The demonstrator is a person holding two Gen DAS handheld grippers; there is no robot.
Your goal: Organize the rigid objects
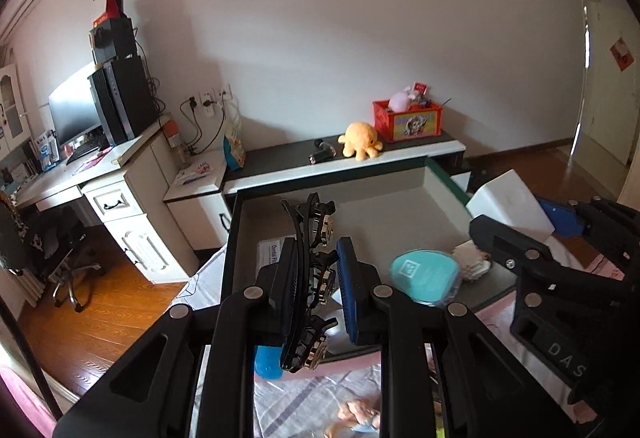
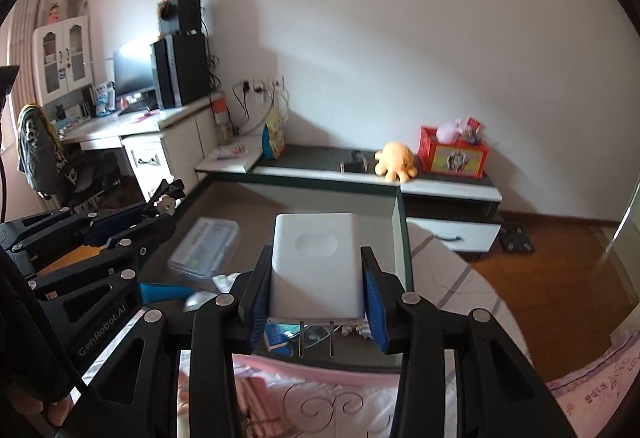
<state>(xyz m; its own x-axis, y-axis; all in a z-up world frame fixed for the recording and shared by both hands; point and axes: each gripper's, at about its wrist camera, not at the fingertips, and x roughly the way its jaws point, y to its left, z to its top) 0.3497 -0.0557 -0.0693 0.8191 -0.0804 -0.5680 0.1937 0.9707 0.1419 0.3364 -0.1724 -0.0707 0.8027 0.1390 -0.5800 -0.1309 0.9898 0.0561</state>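
Note:
My left gripper is shut on a black hair claw clip with shiny stones, held upright between the blue pads. It hovers above the near left part of an open dark-rimmed drawer. My right gripper is shut on a white plug adapter, whose two metal prongs point back toward the camera, over the drawer's near right side. In the drawer lie a teal round case, a clear plastic box and a blue-handled item. Each gripper appears at the edge of the other's view.
Behind the drawer runs a low cabinet with a yellow plush octopus and a red toy crate. A desk with monitor and an office chair stand to the left. Pink patterned bedding lies under the grippers.

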